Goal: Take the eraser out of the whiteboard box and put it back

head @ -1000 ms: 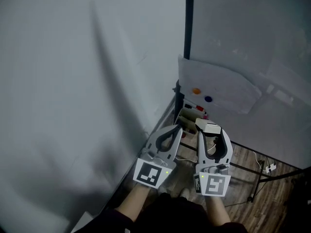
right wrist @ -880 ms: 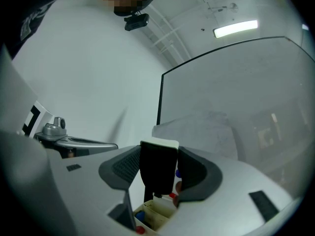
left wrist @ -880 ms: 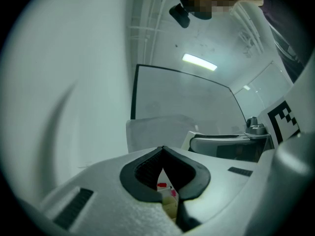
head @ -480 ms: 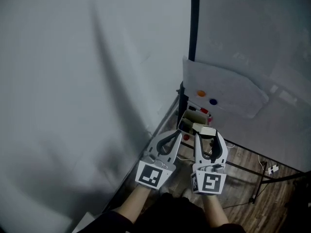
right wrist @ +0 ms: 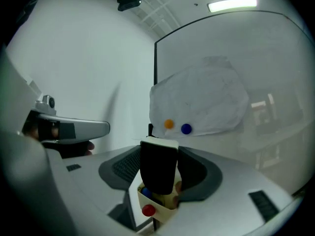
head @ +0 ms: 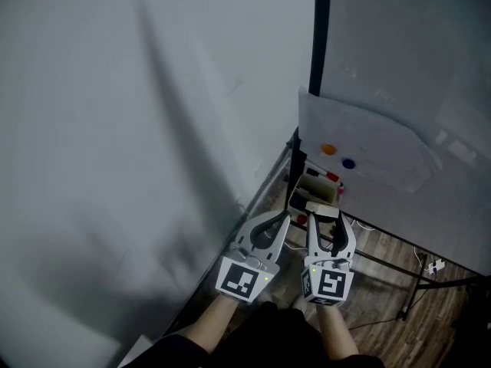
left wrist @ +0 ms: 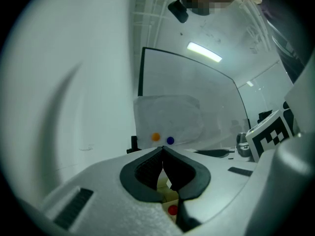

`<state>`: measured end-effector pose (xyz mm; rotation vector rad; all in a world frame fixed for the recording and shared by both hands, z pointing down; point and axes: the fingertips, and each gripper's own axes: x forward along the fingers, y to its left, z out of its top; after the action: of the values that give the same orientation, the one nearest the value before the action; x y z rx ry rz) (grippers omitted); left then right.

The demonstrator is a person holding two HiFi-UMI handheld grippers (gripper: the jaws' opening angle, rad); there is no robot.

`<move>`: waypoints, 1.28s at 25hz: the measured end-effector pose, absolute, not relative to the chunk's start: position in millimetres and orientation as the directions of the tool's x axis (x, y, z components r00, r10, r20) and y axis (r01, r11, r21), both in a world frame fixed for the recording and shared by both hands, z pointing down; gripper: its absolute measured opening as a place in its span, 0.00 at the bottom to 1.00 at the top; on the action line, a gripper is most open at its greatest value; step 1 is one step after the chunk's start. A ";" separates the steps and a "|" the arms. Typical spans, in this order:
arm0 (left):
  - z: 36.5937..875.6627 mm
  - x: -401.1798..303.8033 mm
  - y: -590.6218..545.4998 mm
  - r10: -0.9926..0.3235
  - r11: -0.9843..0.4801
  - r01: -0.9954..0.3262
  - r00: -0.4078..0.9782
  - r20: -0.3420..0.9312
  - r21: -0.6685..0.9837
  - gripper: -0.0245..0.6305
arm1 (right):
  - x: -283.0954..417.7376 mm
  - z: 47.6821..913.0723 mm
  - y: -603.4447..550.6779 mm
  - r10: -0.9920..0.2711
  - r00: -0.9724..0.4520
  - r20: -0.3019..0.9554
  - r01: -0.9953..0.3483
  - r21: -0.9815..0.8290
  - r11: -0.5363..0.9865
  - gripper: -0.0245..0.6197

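One whiteboard (head: 399, 52) stands beside a pale wall and carries one paper sheet (head: 368, 140). Two grippers point level at it. The left gripper (left wrist: 162, 154) is empty, its jaw tips meeting. The right gripper (head: 327, 222) is clamped on the one eraser (right wrist: 158, 166). The eraser stands upright, long axis vertical, white end up, dark lower end at the mouth of the one cream box (right wrist: 165, 211). Two magnets sit on the sheet, one orange (head: 328, 149) and one blue (head: 349, 162).

1. In the right gripper view, the eraser (right wrist: 157, 166) covers most of the box (right wrist: 162, 215).
2. In the left gripper view, the jaws of the left gripper (left wrist: 162, 151) hide all but a sliver of the box.
3. In the head view, the box's contents are too small to tell.
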<state>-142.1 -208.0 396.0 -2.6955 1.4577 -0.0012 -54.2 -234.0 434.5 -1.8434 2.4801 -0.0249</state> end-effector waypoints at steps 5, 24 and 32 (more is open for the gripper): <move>398.5 -143.2 -213.5 -0.830 -0.554 -0.830 0.556 -0.028 -0.056 0.04 | -56.3 440.7 -243.2 -0.960 -0.281 -0.014 -0.959 -0.040 0.281 0.39; 423.5 -161.7 -236.5 -0.831 -0.556 -0.831 0.556 0.021 -0.016 0.04 | -74.6 497.9 -280.0 -0.959 -0.261 0.108 -0.965 -0.034 0.259 0.39; 429.3 -166.9 -243.2 -0.832 -0.554 -0.832 0.553 0.033 -0.018 0.04 | -80.4 498.1 -286.9 -0.957 -0.270 0.103 -0.963 -0.020 0.269 0.42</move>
<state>-166.9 -243.2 429.3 -2.7684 1.4838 -0.0593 -80.4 -286.9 498.1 -1.9386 2.5573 -0.1265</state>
